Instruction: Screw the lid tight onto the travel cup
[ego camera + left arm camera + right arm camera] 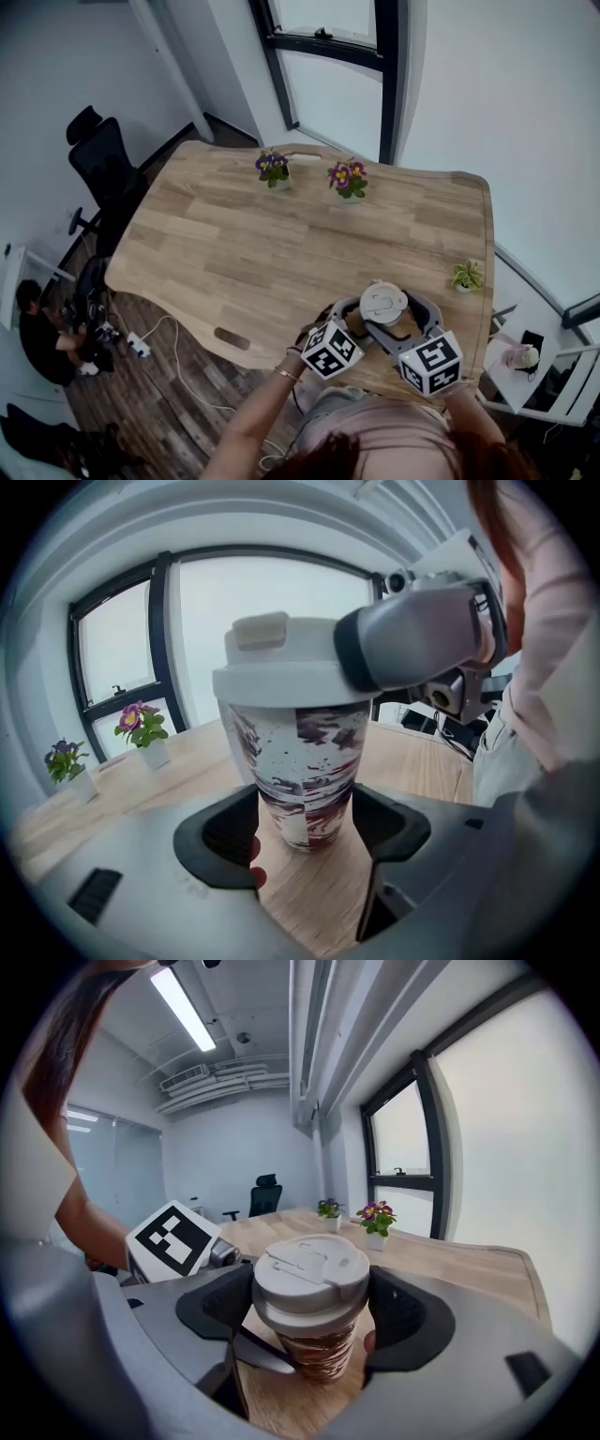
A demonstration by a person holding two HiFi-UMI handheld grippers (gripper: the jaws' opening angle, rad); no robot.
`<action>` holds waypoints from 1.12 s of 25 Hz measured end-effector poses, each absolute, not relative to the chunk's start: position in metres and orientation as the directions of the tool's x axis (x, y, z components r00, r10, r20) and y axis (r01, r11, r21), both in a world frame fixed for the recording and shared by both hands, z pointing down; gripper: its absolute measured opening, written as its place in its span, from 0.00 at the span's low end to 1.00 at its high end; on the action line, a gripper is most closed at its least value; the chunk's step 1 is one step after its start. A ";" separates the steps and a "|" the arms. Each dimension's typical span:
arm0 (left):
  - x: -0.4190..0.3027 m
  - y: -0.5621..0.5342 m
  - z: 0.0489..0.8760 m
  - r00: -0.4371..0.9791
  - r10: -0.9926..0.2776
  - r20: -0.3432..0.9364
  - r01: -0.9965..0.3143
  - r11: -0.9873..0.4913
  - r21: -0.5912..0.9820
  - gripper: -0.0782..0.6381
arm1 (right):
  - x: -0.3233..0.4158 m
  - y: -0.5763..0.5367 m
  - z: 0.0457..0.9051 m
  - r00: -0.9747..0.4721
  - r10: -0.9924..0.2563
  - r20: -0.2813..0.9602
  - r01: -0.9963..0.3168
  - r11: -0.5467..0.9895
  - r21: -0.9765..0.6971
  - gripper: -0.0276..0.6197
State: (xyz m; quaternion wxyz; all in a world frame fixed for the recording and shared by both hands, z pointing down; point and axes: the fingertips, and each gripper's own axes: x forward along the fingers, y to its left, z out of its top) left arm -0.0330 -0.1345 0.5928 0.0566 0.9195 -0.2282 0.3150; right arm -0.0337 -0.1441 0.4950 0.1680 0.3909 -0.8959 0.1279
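Left hand-held gripper [302, 829]: clenched on the lower body of the travel cup [295, 761], one pad against each side of the patterned wall. Base of the cup stands on the bench [234, 244].

Right hand-held gripper [309, 1309]: clamped on the white lid [309, 1274], pads pressing its rim from both sides, above the left one's grip. Lid sits on the cup mouth and looks about level. Whether the thread is fully home cannot be told.

Position, head view: cup at about 5 o'clock on the bench, close to the near edge. Left tool comes in from the cup's 7 o'clock, right from its 5 o'clock. Small green plant [466, 277] near the cup at its 2 o'clock, apart from it. Two flower pots [273, 169] well away at the bench's 12 o'clock, under the window [328, 66].

Step in hand, as judged: the tightening itself, body braced low and lid gripped high.

Next move calls for:
- left grip firm, so the cup does not spin or slide toward the near edge
- right tool turned about the cup's upright axis, lid kept level
- release and re-grip if the wrist runs out of travel
- stopping when resistance rises, as the pads could slip on the smooth rim
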 end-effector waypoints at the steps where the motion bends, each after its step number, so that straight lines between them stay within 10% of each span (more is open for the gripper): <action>1: -0.033 -0.134 0.593 0.694 -0.386 0.607 -0.456 -0.889 -0.044 0.54 | -0.033 -0.144 0.495 -0.629 -0.667 0.401 -0.753 0.650 -0.100 0.59; 11: -0.032 -0.128 0.594 0.733 -0.287 0.617 -0.337 -0.941 -0.037 0.53 | -0.036 -0.141 0.496 -0.745 -0.489 0.454 -0.599 0.789 -0.133 0.59; 28: -0.030 -0.128 0.594 0.723 -0.359 0.590 -0.415 -0.909 -0.046 0.52 | -0.028 -0.139 0.500 -0.692 -0.545 0.473 -0.661 0.743 -0.110 0.59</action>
